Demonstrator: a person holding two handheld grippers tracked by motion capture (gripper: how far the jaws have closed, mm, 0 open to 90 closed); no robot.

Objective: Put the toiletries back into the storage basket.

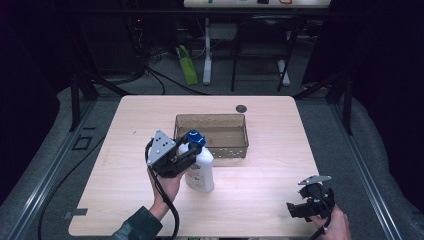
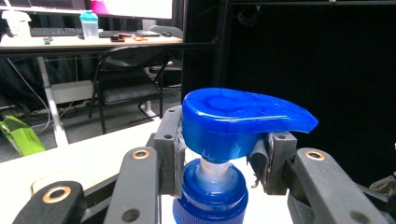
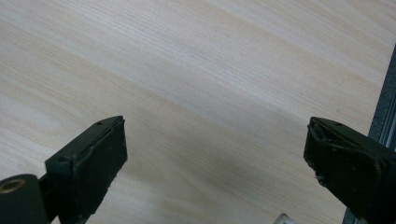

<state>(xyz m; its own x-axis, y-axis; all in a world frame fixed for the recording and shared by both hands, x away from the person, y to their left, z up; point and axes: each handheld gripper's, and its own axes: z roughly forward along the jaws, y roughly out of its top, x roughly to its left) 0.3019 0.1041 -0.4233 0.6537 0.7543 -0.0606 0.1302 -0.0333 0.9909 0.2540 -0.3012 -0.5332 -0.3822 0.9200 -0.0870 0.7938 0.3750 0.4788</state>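
- Between the pads of my left tongs sits the blue pump head of a white lotion bottle; the jaws are closed on it from both sides, just under the flat spout.
- From my left gripper view, the pump's clear stem and the ribbed blue collar drop straight down between the two black jaws, and the spout points off to the right of them.
- Below the tongs the bottle stands upright on the light wooden table, with my left hand beside its body.
- Just beyond the left tongs, touching distance from the bottle's far side, lies a shallow see-through brown tray; the bottle is outside it, at its near left corner.
- Past the tray, near the far edge of the table, is a small dark round disc.
- Well apart to the right, my right tongs hang over the near right corner of the table, jaws spread wide with bare wood grain between them.
- Beside the right jaw in my right gripper view runs the table's dark edge.
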